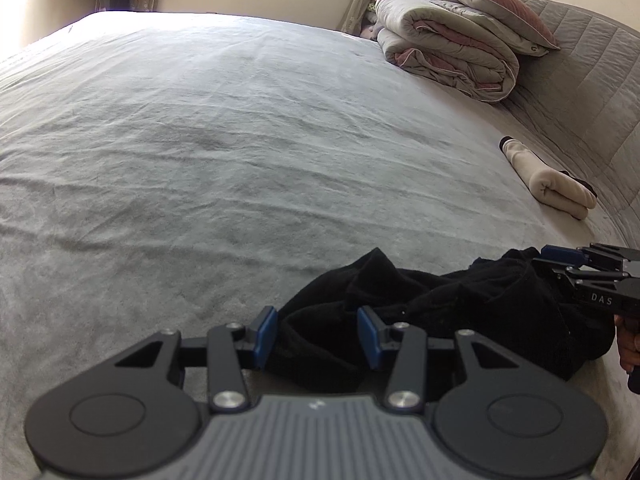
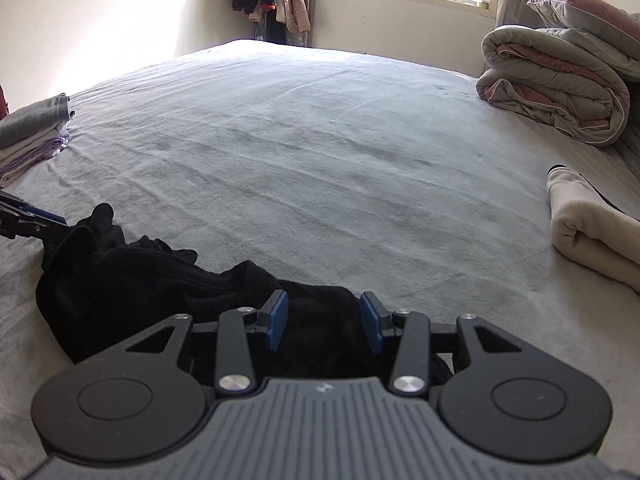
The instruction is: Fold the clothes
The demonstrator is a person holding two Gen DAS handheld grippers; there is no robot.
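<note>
The black garment (image 1: 460, 312) lay crumpled on the bed (image 1: 240, 140), its long axis running sideways between the two, one end right between the spread jaws of the left gripper (image 1: 317, 338), the other between the right gripper's (image 2: 324, 322), equally wide.

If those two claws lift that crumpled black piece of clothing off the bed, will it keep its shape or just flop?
Probably flop: the crumpled black fabric garment lies in soft, irregular folds on the grey bedsheet, so it looks limp. Lifted by the open left gripper and right gripper, it would likely sag between them. It seems light and unlikely to slip.
</note>
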